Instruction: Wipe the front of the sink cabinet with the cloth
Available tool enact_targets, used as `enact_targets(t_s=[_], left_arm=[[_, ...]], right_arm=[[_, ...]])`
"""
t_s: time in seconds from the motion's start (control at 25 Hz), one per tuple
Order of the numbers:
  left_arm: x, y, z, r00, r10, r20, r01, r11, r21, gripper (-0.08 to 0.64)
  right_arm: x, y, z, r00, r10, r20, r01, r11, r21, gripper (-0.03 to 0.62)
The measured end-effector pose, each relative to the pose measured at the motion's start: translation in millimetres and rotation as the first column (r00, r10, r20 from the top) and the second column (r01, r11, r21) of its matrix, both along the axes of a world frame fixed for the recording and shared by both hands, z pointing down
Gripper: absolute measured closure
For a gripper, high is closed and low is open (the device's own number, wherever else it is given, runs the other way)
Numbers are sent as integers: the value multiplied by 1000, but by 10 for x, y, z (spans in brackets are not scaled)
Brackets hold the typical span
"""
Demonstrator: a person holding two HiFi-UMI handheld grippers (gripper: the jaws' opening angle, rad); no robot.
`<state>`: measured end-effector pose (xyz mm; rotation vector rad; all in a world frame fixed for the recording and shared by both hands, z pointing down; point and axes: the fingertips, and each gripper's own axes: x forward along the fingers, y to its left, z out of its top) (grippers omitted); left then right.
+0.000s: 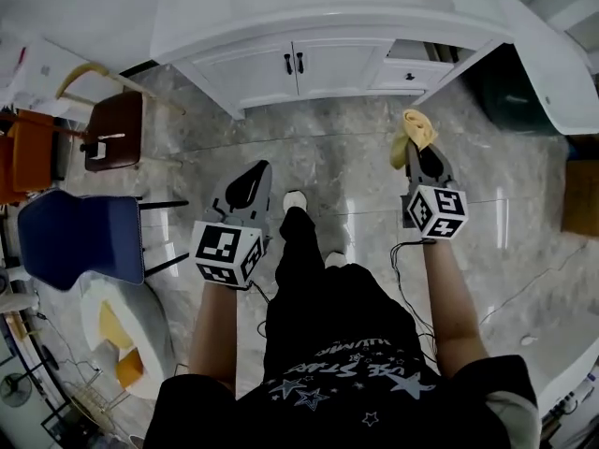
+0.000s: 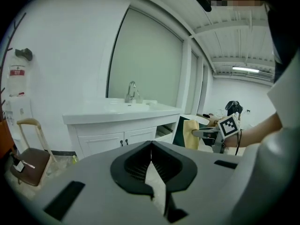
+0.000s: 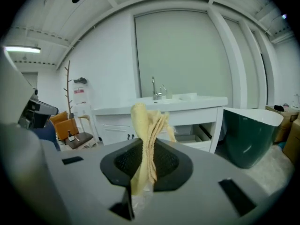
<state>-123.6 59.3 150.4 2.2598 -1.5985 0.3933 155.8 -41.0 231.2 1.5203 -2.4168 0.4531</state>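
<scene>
The white sink cabinet (image 1: 299, 68) stands ahead of me with two doors and black handles; it also shows in the left gripper view (image 2: 117, 137) and the right gripper view (image 3: 140, 125). My right gripper (image 1: 418, 152) is shut on a yellow cloth (image 1: 413, 134), which sticks up bunched between the jaws (image 3: 146, 139). It hovers over the floor, well short of the cabinet front. My left gripper (image 1: 248, 187) is shut with nothing in it, its jaws meeting at a thin line (image 2: 151, 161), also short of the cabinet.
A brown stool (image 1: 114, 129) with a curved handle sits left of the cabinet, an orange seat (image 1: 28, 152) and a blue chair (image 1: 80, 237) further left. A dark green bin (image 3: 246, 135) stands right of the cabinet. A white bathtub rim (image 1: 552, 59) lies at far right. Grey marble floor (image 1: 346, 171) lies between.
</scene>
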Motion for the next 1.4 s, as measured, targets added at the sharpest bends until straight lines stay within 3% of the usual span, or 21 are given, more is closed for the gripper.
enact_targets(t_s=[0.24, 0.44, 0.84, 1.16, 1.4], left_arm=[[259, 841, -477, 998, -65, -27, 63, 996, -63, 543], [394, 1234, -667, 997, -71, -1, 71, 994, -78, 543], [752, 1662, -869, 999, -12, 30, 14, 999, -43, 543], [733, 2506, -919, 1000, 27, 10, -27, 999, -22, 543], [587, 2875, -1105, 999, 24, 27, -25, 1000, 12, 543]], right_arm=[[-108, 508, -784, 989, -145, 31, 144, 989, 31, 531], [-178, 868, -1030, 977, -207, 51, 205, 978, 49, 531], [-26, 1512, -1245, 979, -200, 40, 198, 979, 57, 532], [-159, 2449, -1360, 975, -220, 6, 219, 973, 66, 532], [-156, 2988, -1466, 986, -168, 12, 167, 984, 60, 532]])
